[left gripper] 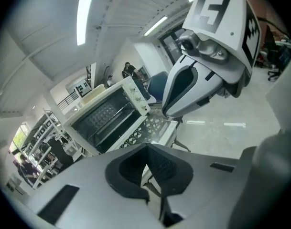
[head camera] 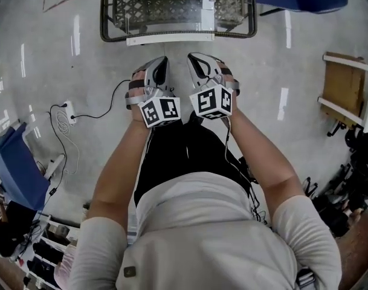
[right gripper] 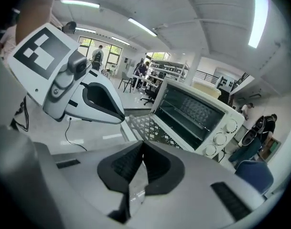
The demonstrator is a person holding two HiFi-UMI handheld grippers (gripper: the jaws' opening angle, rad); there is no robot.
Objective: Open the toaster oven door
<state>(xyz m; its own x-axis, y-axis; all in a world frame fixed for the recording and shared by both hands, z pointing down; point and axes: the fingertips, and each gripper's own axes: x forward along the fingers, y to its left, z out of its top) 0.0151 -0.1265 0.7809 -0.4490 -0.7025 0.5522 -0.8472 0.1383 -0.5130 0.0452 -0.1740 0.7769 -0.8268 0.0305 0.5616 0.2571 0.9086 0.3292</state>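
The white toaster oven (left gripper: 107,113) stands ahead of me with its door (left gripper: 152,128) swung down flat, so the dark inside and its rack show. From the head view the lowered glass door (head camera: 165,9) lies at the top, over a black-framed stand (head camera: 103,17). My left gripper (head camera: 160,68) and right gripper (head camera: 199,65) are held side by side in front of my chest, short of the door and touching nothing. In the left gripper view the left gripper (left gripper: 147,168) is shut and empty. The right gripper (right gripper: 141,163) is likewise shut and empty, with the oven (right gripper: 193,113) beyond it.
A white power strip with a black cable (head camera: 69,113) lies on the shiny floor at the left. A blue seat (head camera: 17,174) stands at the lower left and a wooden frame (head camera: 344,86) at the right. People and shelving are far behind the oven.
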